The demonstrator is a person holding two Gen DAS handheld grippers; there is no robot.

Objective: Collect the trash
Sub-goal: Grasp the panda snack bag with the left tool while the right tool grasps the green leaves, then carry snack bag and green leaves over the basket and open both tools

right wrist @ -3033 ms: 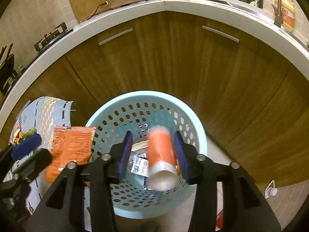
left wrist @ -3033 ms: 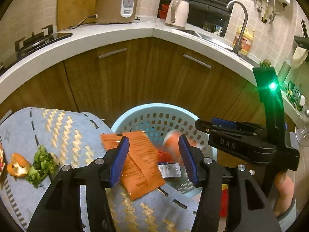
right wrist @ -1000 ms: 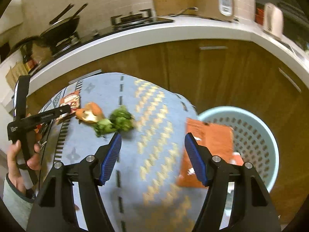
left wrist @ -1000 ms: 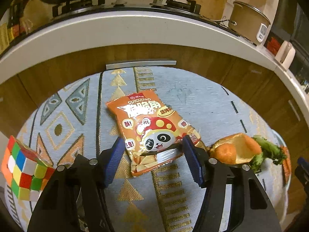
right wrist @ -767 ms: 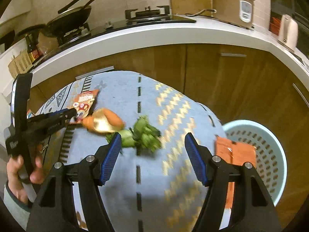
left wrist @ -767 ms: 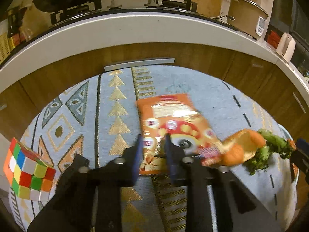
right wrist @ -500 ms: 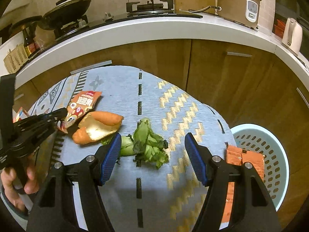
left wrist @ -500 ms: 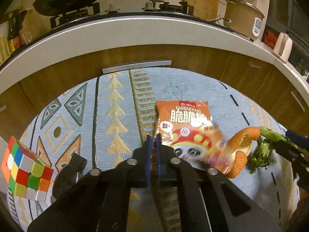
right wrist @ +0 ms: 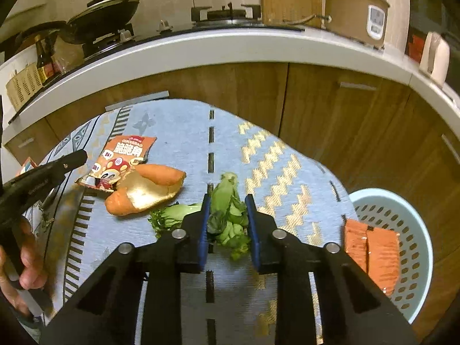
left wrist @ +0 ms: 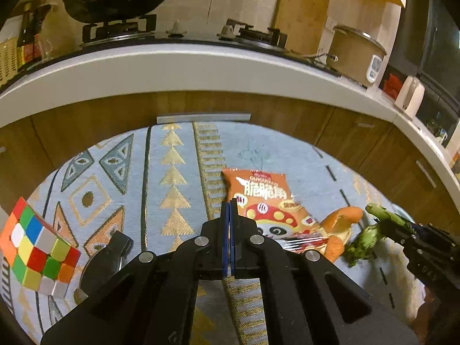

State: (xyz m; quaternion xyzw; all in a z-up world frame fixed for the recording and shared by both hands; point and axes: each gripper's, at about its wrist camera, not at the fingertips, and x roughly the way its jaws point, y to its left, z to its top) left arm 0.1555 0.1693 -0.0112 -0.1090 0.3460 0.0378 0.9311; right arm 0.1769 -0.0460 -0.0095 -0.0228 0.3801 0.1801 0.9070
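An orange snack bag [left wrist: 258, 192] lies on the patterned rug [left wrist: 172, 155], its lower end resting on an orange peel [left wrist: 342, 221]. My left gripper [left wrist: 229, 204] is shut, pads pressed together at the bag's left edge. I see nothing between them. In the right wrist view the left gripper [right wrist: 82, 155] sits just left of the snack bag [right wrist: 126, 155] and the orange peel [right wrist: 149, 189]. My right gripper [right wrist: 227, 204] is closing on a clump of leafy greens [right wrist: 227, 189], with a pad against each side. The greens [left wrist: 365, 235] also show in the left wrist view.
A light blue perforated basket [right wrist: 414, 210] stands at the rug's right end, with an orange packet [right wrist: 373, 247] draped over its rim. A colour cube [left wrist: 34, 247] and a dark object [left wrist: 103, 258] lie at the left. Wooden cabinets [right wrist: 330, 120] rise behind the rug. A hand [right wrist: 17, 273] holds the left gripper.
Both grippers left the basket and came over the rug. The left one snapped shut while the snack bag slid and turned to its right. The right one moved over the greens and closed on them.
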